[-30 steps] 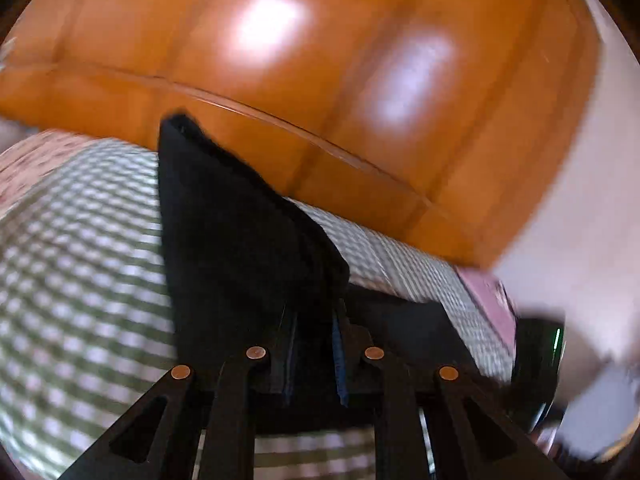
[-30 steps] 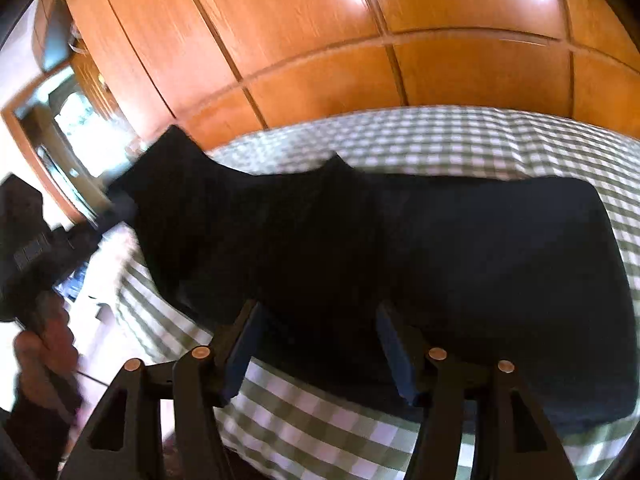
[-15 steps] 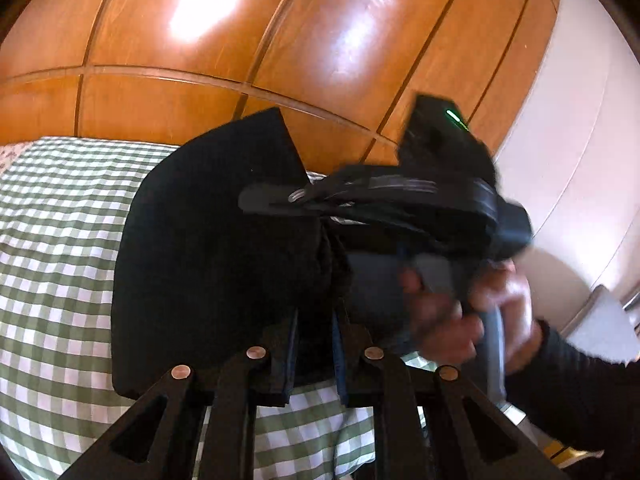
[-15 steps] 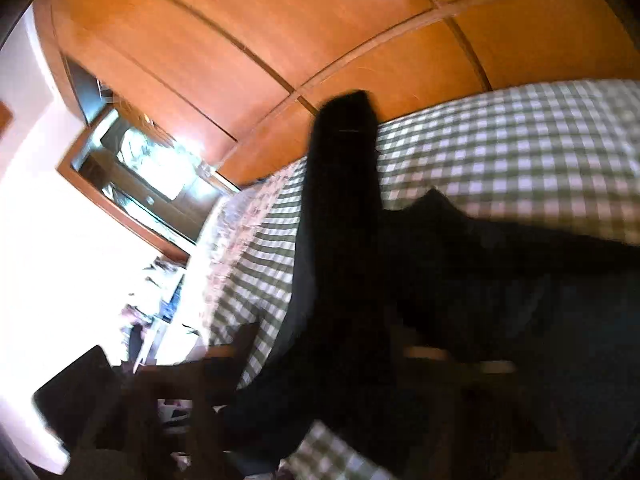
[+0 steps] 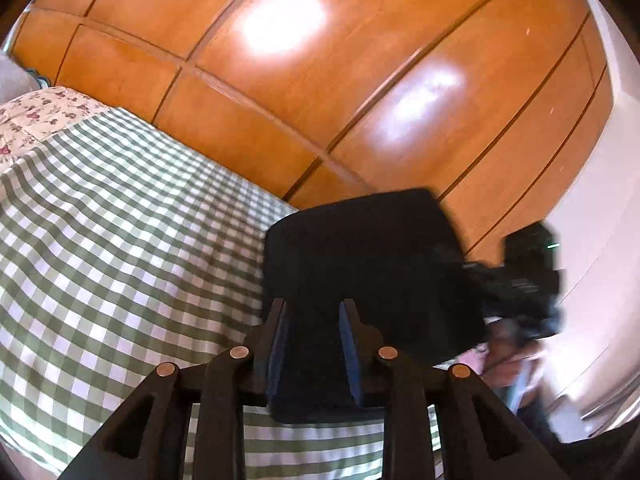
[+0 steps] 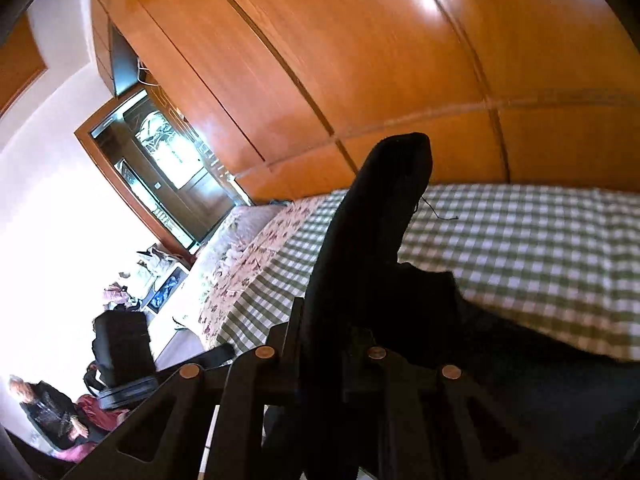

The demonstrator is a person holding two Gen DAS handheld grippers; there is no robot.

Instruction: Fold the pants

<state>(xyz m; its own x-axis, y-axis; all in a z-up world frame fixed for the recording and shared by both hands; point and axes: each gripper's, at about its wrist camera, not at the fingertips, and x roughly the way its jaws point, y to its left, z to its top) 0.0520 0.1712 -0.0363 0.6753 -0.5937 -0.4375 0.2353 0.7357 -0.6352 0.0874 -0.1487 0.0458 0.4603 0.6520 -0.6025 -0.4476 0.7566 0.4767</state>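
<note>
Here, mid-fold: the black pants (image 5: 372, 264) are off the green-checked bedspread (image 5: 120, 240) at the held end, carried above its near edge with the wooden wardrobe (image 5: 320, 80) behind. The left gripper (image 5: 314, 344) has its jaws narrow, pinched on a thick, doubled edge of the cloth; the fabric fills the gap between the blue pads and stands up as a blunt slab. The right gripper (image 6: 326, 344) is likewise closed on the pants (image 6: 372, 240), a flap of them rising past its fingers towards the wardrobe (image 6: 360, 60), the rest trailing down and lying across the bedspread (image 6: 520, 248) at its near side. In the left view the right gripper (image 5: 524, 280) shows blurred, just beside the lifted cloth, a hand below it. Judgement: the garment looks already doubled at least once, since the gripped bundle is several layers thick and compact; what remains is to carry this end over, lay it flat on the bedspread and square the edges. How many folds are done cannot be told. Floral pillowcase (image 5: 36, 112) lies at the far end of the bedspread.
</note>
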